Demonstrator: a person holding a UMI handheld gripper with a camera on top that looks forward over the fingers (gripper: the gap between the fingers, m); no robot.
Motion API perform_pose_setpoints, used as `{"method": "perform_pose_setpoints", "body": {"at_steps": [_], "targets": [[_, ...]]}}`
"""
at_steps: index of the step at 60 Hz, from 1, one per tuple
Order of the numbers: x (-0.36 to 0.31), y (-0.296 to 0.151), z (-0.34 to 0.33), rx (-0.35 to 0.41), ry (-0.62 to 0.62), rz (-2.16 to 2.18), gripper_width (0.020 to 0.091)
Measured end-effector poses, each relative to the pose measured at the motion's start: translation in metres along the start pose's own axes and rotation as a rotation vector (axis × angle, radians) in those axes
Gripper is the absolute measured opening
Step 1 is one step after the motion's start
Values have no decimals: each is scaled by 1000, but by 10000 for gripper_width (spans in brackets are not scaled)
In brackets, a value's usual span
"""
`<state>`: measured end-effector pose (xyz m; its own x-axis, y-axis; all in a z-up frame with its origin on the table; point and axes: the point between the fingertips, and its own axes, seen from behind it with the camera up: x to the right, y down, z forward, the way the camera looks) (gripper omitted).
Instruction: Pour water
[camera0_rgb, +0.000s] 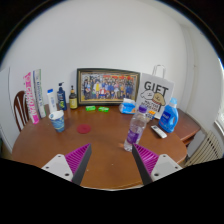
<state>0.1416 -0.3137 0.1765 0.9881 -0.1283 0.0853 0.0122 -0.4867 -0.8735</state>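
Observation:
A clear plastic water bottle (135, 127) with a purple label stands upright on the round wooden table (100, 150), just beyond my right finger. A blue-and-white cup (57, 120) stands at the table's left side. My gripper (111, 163) is open above the near part of the table. Its pink-padded fingers (79, 160) are spread wide with only bare tabletop between them. The bottle stands ahead and slightly right of the gap, apart from both fingers.
A red coaster (84, 128) lies mid-table. Along the far edge stand a framed photo (107, 86), small bottles (62, 98), a blue tub (127, 105), a white "GIFT" bag (156, 93) and a blue detergent jug (170, 118). A remote (158, 131) lies by the jug. A chair (20, 108) stands left.

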Motion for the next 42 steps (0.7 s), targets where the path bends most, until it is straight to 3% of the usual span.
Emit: {"method": "perform_pose_setpoints", "body": {"at_steps": [13,27,32,38,42], "targets": [[87,4,84,83,49,4,824],[103,0,179,113,-23,16,818],[101,3,202,128,-44,-2,727],[96,3,215,142,-66,-9,534],[96,2,216,153,-75,6,496]]}}
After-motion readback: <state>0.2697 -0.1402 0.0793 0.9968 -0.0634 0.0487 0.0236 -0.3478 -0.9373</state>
